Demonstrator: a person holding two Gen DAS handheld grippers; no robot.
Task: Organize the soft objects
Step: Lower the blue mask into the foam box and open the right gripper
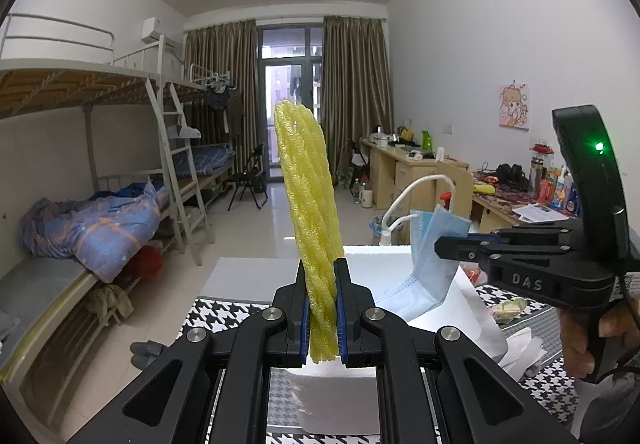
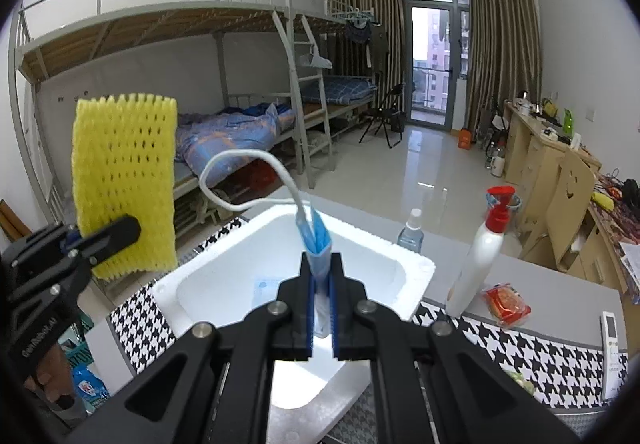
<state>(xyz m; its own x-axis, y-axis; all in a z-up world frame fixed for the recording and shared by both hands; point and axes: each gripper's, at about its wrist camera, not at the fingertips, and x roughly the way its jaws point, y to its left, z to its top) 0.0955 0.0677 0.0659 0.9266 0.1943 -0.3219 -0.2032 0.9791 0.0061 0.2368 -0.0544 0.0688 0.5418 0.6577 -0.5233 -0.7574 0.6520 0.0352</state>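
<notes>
Holding 2 light, squashy items: left tongs (image 1: 322, 304) clamp yellow foam net (image 1: 310, 199) low; right tongs (image 2: 321, 304) pinch limp blue face mask (image 2: 318, 244) mid-fold, I judge.

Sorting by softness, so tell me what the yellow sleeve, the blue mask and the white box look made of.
Yellow net sleeve: likely foamed plastic mesh, matte, with open diamond holes. Blue face mask: probably non-woven fabric, matte, pleated, with a white elastic loop. White box: looks like expanded polystyrene foam, with thick, grainy, dented walls.
</notes>
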